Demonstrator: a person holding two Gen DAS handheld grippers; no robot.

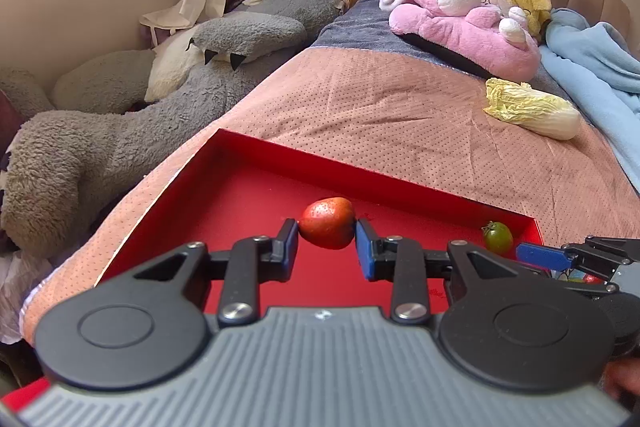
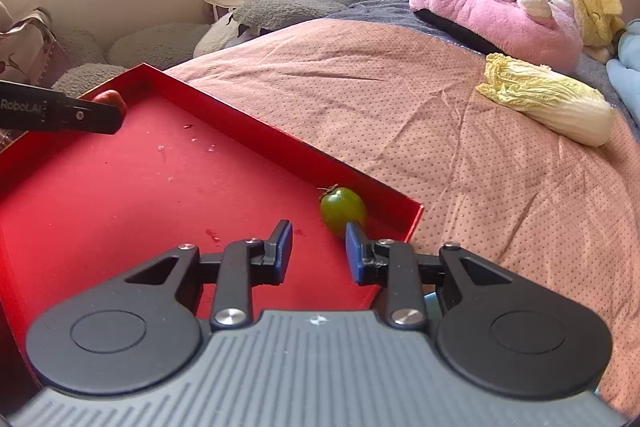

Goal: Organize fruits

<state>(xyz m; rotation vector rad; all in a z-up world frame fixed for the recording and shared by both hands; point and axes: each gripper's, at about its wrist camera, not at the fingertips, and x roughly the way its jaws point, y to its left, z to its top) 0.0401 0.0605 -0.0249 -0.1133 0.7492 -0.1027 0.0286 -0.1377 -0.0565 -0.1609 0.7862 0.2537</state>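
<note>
We held the red fruit pinched in the left hand-held gripper over the tray, while the right hand-held gripper was closed and empty, the green tomato just ahead of its right finger and liable to roll if nudged.

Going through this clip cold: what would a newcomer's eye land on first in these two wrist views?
Probably the bright red tray on the salmon bedspread, with a red fruit gripped between the left gripper pads and a small green tomato near the tray's corner, just ahead of the right gripper. Next, the big pink plush by the headboard and the napa cabbage lying on the bedspread in front of it.
</note>
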